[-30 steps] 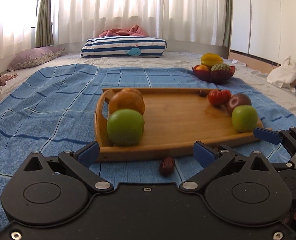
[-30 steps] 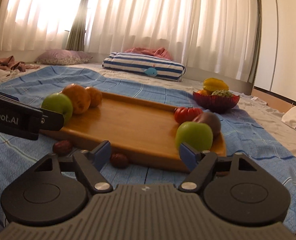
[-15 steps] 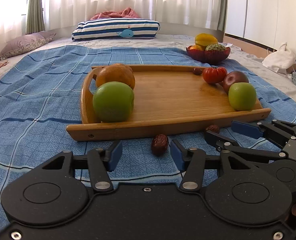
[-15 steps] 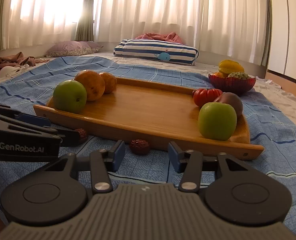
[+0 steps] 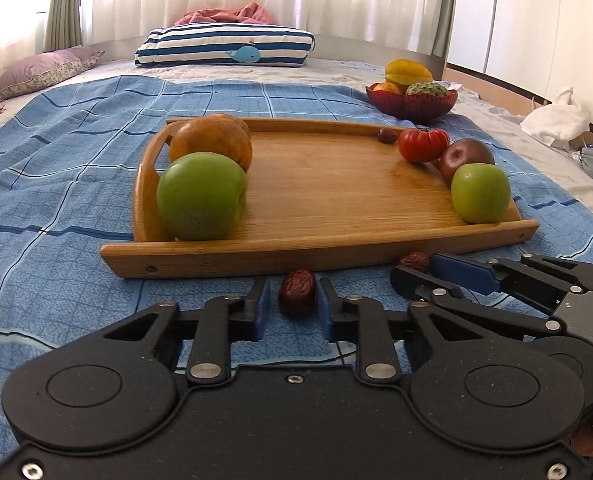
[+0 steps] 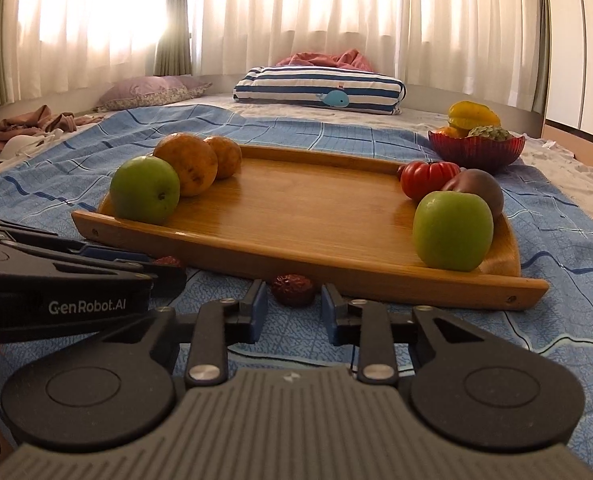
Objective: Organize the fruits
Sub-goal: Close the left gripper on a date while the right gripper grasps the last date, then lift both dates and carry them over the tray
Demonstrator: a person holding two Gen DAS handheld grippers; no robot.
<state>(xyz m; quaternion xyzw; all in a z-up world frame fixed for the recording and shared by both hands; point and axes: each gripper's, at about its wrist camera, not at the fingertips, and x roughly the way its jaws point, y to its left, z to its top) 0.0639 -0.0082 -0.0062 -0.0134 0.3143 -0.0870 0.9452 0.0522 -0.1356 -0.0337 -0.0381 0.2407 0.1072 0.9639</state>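
Both grippers bracket dried dates at the tray's near edge.

Left wrist view: left gripper [image 5: 292, 305] fingers stand apart, flanking a date [image 5: 297, 290] on the blanket [image 5: 56, 184] beside the tray [image 5: 320, 254].
Right wrist view: right gripper [image 6: 290, 305] likewise apart around another date [image 6: 293, 289]. Judged light, wrinkled, slightly soft; grip across the middle.

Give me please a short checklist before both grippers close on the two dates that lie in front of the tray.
1. The left date lies between the fingers of the left gripper: ok.
2. The right date lies between the fingers of the right gripper: ok.
3. Jaws shut on the dates: not ok, both open, gaps show.
4. Bare space in the middle of the wooden tray: ok.
5. Fingertips low enough on the blue blanket: cannot tell.
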